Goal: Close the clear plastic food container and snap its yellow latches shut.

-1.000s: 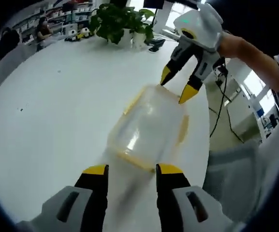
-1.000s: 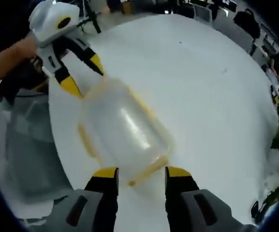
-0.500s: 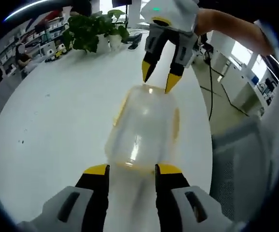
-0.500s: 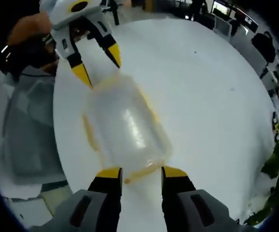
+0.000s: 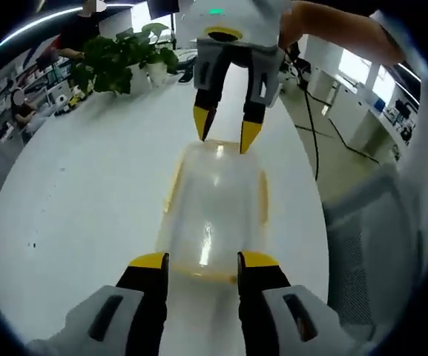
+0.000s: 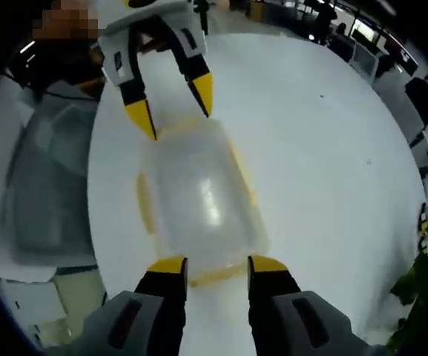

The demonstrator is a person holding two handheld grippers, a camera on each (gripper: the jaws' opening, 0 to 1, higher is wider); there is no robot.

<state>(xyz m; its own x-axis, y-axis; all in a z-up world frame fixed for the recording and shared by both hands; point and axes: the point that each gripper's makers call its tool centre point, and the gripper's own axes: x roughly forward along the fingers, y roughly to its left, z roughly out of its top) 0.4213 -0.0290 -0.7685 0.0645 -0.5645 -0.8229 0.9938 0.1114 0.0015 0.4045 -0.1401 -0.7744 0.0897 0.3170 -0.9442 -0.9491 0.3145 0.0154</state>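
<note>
Clear container (image 5: 215, 211) with yellow latches (image 5: 173, 183) lies lid-on on the white desk (image 5: 73, 193), squarely between the two hand-held grippers. Left hand-held gripper (image 5: 202, 261) and right hand-held gripper (image 6: 217, 265) each sit at one short end — jaws parted, gripping nothing. Potted plant (image 5: 117, 59) at the desk's far edge.

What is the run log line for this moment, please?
container: lid on | left tool: open, near end | right tool: open, opposite end | table
</note>
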